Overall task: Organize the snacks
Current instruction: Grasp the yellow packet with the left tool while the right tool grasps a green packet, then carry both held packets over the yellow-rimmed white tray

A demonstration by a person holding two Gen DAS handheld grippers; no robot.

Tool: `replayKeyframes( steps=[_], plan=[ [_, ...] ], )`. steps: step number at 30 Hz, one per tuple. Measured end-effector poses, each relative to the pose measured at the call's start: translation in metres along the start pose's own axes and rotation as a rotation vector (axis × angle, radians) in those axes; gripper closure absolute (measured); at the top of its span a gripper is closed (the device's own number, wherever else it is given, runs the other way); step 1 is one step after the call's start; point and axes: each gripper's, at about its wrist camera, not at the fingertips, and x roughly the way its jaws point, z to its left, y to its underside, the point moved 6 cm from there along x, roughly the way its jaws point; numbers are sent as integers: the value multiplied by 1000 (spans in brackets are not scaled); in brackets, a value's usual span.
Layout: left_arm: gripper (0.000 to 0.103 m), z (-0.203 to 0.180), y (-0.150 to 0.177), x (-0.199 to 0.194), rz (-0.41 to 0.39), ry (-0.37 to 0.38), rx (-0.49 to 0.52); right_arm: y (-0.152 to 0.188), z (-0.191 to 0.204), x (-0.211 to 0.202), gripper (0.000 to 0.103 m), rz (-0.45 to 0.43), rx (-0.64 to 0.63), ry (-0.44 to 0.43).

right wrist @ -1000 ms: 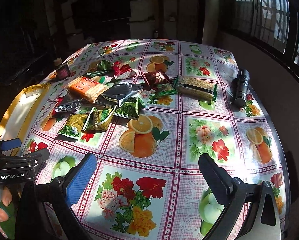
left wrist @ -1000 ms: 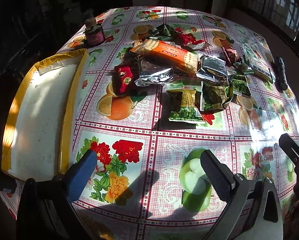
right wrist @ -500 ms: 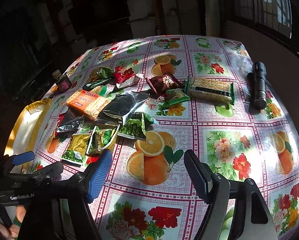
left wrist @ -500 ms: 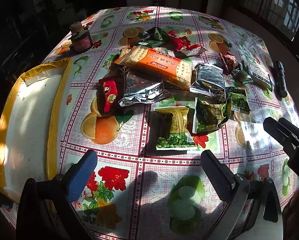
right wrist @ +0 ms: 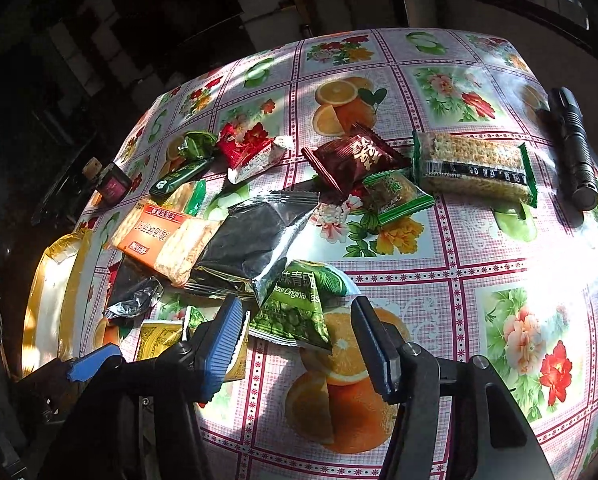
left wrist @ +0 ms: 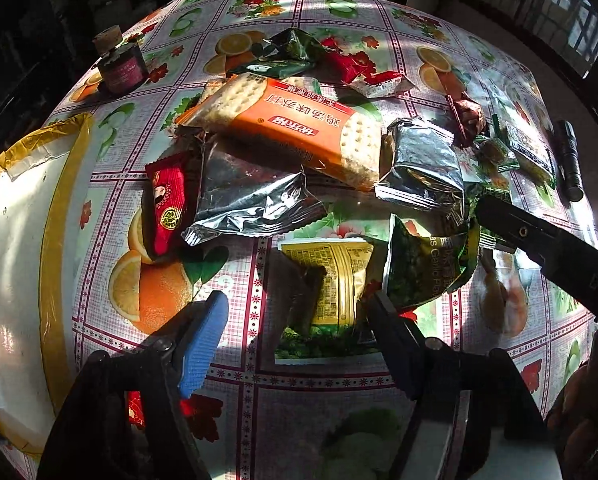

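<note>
Perhaps two silver packets point(left wrist: 255, 196), one orange cracker pack point(left wrist: 295, 128), one flashlight point(right wrist: 573, 148).

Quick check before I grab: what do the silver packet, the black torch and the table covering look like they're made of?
Silver packet: metallised plastic film, likely; crinkled, mirror-bright glints, serrated sealed ends.
Black torch: probably anodised metal; matte black, ribbed and knurled barrel, though hard plastic can't be ruled out.
Table covering: looks like glossy vinyl or oilcloth; printed fruit and flowers, strong sun glare off a smooth surface.
</note>
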Motion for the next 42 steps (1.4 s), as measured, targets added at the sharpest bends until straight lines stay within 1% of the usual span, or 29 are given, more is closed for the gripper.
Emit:
replayKeyframes(
  steps=[4,6,8,9,10,13,14,15,22,27,30,34,39,42],
  plan=[
    [35,2,-3,3,-6,-7,5,0,-2,13,44,20,11,0],
    [41,3,-7,3,-10,-10,8,-2,-2,16,48,14,2,12],
    [55,4,-9,3,-14,-18,8,-3,-3,17,51,12,1,11],
    [58,5,-10,3,-16,-23,7,-4,-3,17,55,11,-4,13],
    [67,7,-11,2,-18,-24,5,-4,-4,17,58,11,-6,19],
    [69,9,-10,1,-16,-13,-2,-3,-7,14,64,9,1,7],
    [69,9,-10,0,-15,-9,-3,-2,-7,11,67,7,0,7],
    [70,10,-8,-1,-15,-4,-4,-1,-9,7,68,1,2,6],
    [72,14,4,-12,-20,-3,-11,10,-14,-21,69,-44,1,-4],
    [72,20,14,-26,-40,-15,-16,22,-12,-42,69,-66,-12,-20],
    [72,24,19,-34,-53,-32,-19,30,-5,-51,69,-73,-29,-33],
    [73,30,26,-45,-67,-28,-21,40,8,-61,69,-81,-47,-55],
    [74,38,34,-55,-81,-32,-27,47,26,-67,69,-80,-71,-90],
    [74,44,37,-62,-95,-47,-29,52,37,-67,68,-75,-93,-104]
  ],
)
